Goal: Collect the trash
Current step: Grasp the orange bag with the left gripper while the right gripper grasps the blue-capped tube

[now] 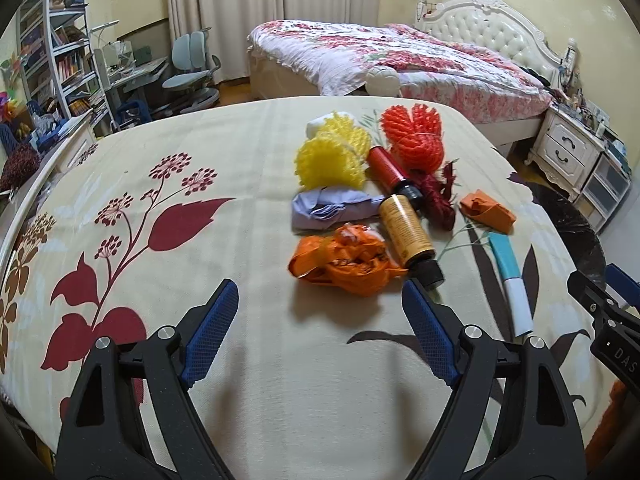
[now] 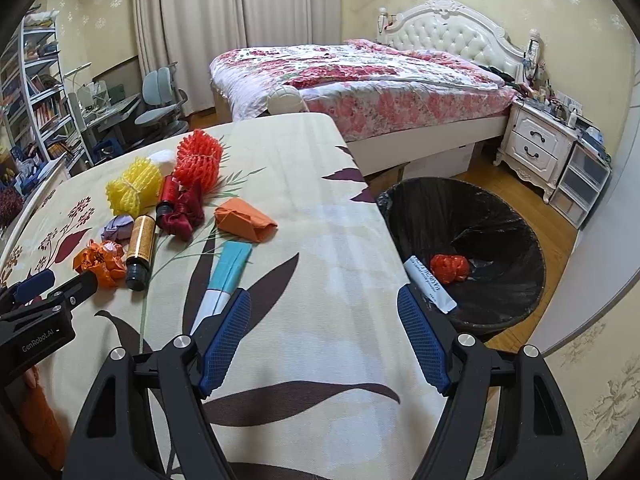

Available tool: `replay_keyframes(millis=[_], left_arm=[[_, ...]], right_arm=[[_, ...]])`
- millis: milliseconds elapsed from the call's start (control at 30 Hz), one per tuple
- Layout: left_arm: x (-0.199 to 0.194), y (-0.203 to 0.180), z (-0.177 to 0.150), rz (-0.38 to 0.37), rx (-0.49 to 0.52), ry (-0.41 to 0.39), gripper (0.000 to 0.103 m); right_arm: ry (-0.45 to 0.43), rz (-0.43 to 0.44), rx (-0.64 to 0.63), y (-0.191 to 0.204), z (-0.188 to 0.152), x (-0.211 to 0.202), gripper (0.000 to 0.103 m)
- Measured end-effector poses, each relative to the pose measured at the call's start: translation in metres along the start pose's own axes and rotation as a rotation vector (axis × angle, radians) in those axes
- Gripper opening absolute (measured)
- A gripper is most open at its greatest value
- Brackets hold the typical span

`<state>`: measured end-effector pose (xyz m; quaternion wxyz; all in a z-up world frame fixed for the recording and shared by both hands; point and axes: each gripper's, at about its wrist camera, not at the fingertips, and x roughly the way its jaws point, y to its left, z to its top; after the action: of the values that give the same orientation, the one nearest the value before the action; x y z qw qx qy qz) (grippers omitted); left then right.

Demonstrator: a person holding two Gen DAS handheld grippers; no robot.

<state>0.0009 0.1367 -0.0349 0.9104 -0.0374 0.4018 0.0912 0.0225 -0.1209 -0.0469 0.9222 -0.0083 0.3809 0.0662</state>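
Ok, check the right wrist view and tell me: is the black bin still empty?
No. The black bin already holds a crumpled red wrapper and a white tube.

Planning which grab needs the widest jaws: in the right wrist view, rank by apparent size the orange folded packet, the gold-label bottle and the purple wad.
1. Orange folded packet
2. Gold-label bottle, close behind the packet and nearer the camera, so unsure
3. Purple wad, partly hidden

The left gripper [image 1: 316,304] is hovering with jaws apart above the floral tablecloth [image 1: 240,160], nothing between them. Just ahead, a crumpled orange wrapper [image 1: 344,262] is lying touching a brown bottle [image 1: 408,236].
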Motion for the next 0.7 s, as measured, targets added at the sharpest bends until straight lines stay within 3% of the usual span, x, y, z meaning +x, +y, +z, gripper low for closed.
replay_keyframes(millis=[467,633,700], left_arm=[[0.022,-0.005,0.015,-0.028,-0.007,0.008,0.084],[0.03,-0.007,0.014,-0.064,0.012,0.034,0.056],[0.029,-0.006,0.013,-0.078,0.018,0.026,0.054]], right_arm=[[0.019,0.018,-0.027,0.014,0.002,0.008,0.074],[0.029,0.027,-0.031,0.017,0.001,0.012,0.074],[0.031,0.029,-0.033,0.019,0.001,0.012,0.074]])
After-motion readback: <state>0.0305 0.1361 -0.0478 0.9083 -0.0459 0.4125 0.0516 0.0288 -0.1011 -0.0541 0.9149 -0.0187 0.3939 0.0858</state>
